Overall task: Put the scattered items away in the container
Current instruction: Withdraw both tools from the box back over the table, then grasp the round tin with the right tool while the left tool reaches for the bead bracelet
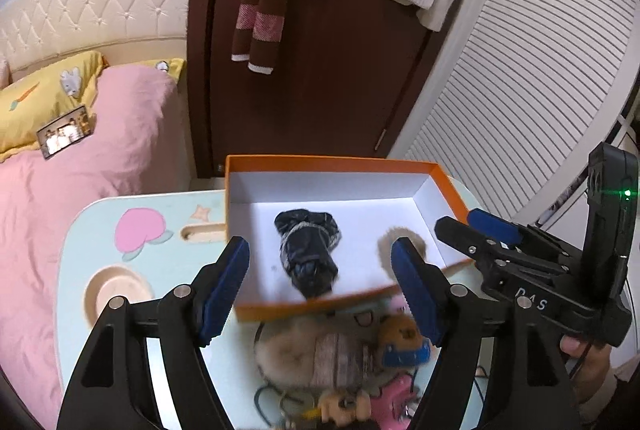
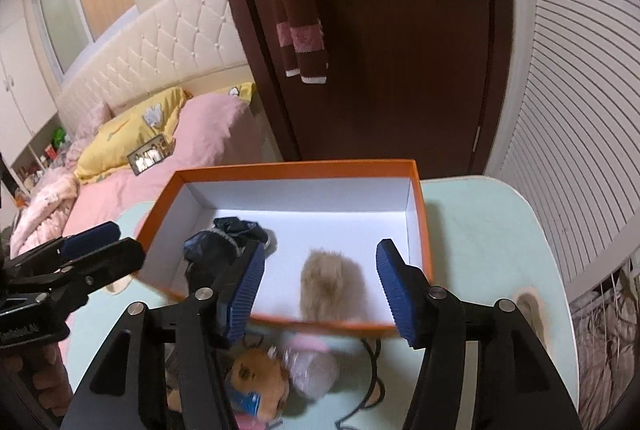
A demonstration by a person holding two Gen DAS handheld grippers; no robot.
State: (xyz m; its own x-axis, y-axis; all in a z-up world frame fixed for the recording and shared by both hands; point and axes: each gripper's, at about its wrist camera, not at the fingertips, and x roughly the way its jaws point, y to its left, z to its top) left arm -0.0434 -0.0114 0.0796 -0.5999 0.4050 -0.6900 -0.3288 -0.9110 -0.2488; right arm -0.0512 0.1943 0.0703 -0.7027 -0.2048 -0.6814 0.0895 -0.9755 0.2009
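My right claw [image 2: 320,286] is spread wide and empty over the orange box [image 2: 414,189] — only its camera shows the tan fur ball [image 2: 330,282] whole, beside the black bundle [image 2: 224,238]. My left claw [image 1: 320,282] is wide too, with plush toys [image 1: 332,354] heaped just outside the near wall.

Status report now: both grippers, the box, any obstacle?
Both grippers open, holding nothing. Orange box holds dark bundle and fur piece. Plush toys remain outside on table. No obstacle.

Your left gripper [image 1: 320,286] hangs agape over the orange box [image 1: 240,181], a dark bundle [image 1: 306,250] inside; plush toys [image 1: 340,346] crowd the worktop [image 1: 96,222].
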